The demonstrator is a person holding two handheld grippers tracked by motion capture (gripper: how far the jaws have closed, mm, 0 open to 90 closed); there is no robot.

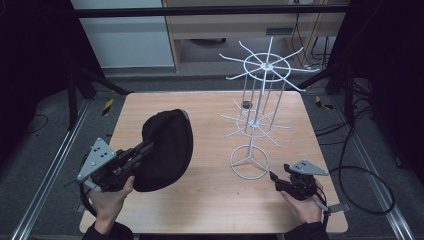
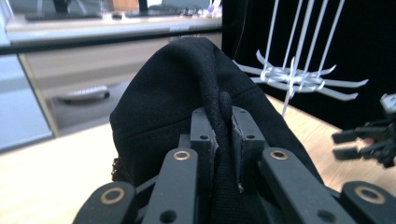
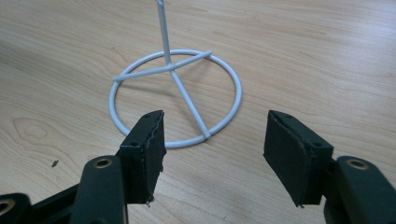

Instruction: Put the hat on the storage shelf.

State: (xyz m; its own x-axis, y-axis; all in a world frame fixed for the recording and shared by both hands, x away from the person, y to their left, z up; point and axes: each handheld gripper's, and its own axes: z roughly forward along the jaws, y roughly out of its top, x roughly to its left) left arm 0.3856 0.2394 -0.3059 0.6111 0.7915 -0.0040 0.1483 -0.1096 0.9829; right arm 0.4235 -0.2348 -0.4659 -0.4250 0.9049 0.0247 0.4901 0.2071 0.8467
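Two hand-held tools work over a wooden bench (image 1: 210, 107): the left tool (image 2: 223, 128) is clamped on a fold of a black cap (image 1: 167, 147), while the right tool (image 1: 272, 177) rests with its jaws spread wide and nothing between them. From the high view, the cap hangs off the tip of the left tool, lifted above the bench, its dark bulk spreading ahead of and beside the jaws. The left gripper view brings out what that angle cannot: a thick rolled seam of the cap pinched between the two pads, running upward from them over the crown. That same view catches the right tool off to the side, blurred, and the lower arms of a white wire stand (image 1: 257, 107). The right gripper view looks at the stand's ring-shaped base (image 3: 175, 95), lying just ahead of the open jaws, the thin pole cut off at the top edge. Only the high view takes in the stand's two tiers of hooks. A small dark object on the lower tier is too small to make out. The cap's far side stays hidden behind its own crown.
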